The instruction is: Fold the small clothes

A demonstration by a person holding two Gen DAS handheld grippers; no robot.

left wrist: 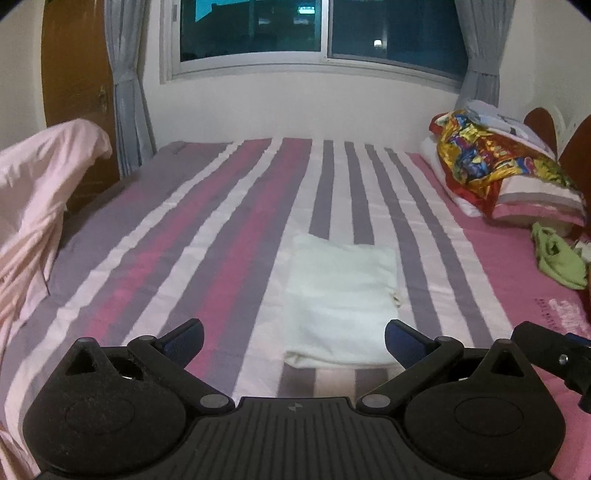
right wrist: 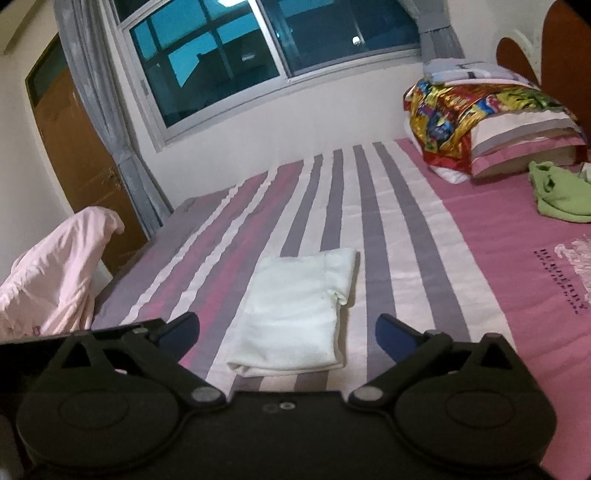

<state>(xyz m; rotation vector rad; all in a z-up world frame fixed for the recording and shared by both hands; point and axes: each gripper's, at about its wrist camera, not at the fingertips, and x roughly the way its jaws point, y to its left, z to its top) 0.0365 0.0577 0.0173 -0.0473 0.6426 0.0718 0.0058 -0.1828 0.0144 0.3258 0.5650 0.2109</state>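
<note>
1. Right now a white folded cloth (left wrist: 341, 295) lies flat on the striped bedsheet (left wrist: 207, 229), near the front edge of the bed, on the white and grey stripes just left of the broad pink band.
2. Its near edge shows a rolled fold, and a small frayed corner sticks out at its right side.
3. The left gripper (left wrist: 294, 338) hangs above the bed with its blue-padded jaws spread wide; nothing sits between them, and the cloth lies beyond and below the gap.
4. The right gripper (right wrist: 287, 330) likewise stands wide apart and empty, with the same cloth (right wrist: 295, 314) seen on the sheet past its fingertips, touched by neither pad.
5. A part of the right gripper shows at the right edge of the left wrist view.
6. A green garment (right wrist: 557, 195) lies crumpled on the pink band, well apart from the white cloth, just in front of a pillow (right wrist: 524, 136).
7. A bright multicoloured fabric (left wrist: 476, 155) is draped over the pillow pile by the headboard.
8. A pale pink cloth (left wrist: 40, 184) hangs bunched at the left side of the bed, near a wooden door (left wrist: 74, 66).
9. A dark window (left wrist: 321, 29) with grey curtains fills the far wall.
</note>
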